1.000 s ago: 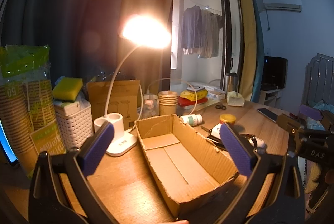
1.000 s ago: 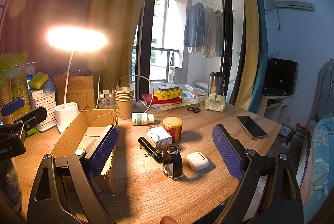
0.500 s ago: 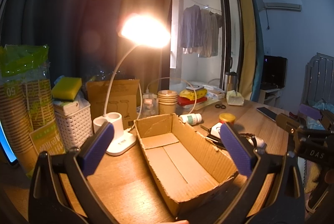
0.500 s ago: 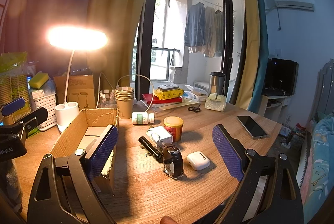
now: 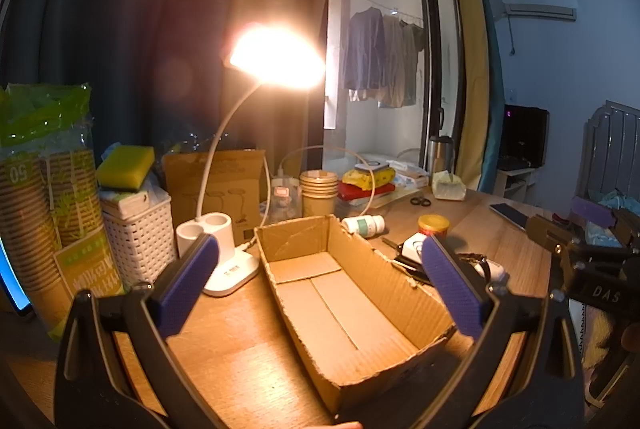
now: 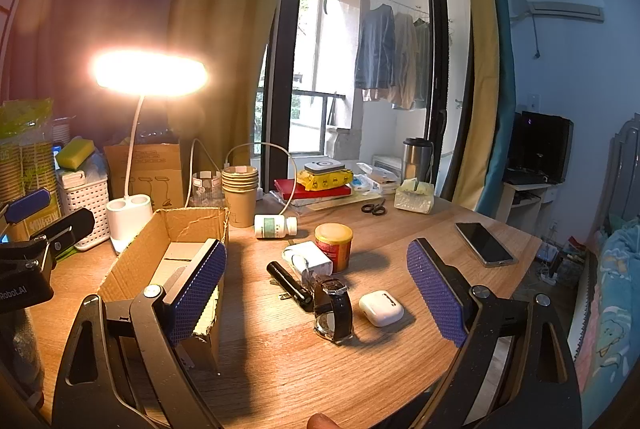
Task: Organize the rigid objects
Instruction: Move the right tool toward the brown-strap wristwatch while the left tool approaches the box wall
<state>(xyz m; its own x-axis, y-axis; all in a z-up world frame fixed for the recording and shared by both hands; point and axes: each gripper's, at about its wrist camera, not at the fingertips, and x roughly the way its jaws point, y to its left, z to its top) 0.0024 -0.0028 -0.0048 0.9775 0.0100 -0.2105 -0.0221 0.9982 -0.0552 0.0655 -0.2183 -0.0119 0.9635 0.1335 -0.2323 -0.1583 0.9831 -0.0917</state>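
Only right view shows wristwatch [image 6: 333, 310], earbud case [image 6: 381, 308]; left shows cardboard box [image 5: 344, 293] interior. Both grippers agape over wooden desk [image 6: 400, 229].

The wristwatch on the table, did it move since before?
No. The wristwatch stands in the same spot beside the white earbud case, as before.

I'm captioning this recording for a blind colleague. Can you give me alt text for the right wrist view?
The open right gripper hovers over a wooden table, framing a wristwatch, white earbud case and black flashlight. An open cardboard box sits left, under a lit desk lamp.
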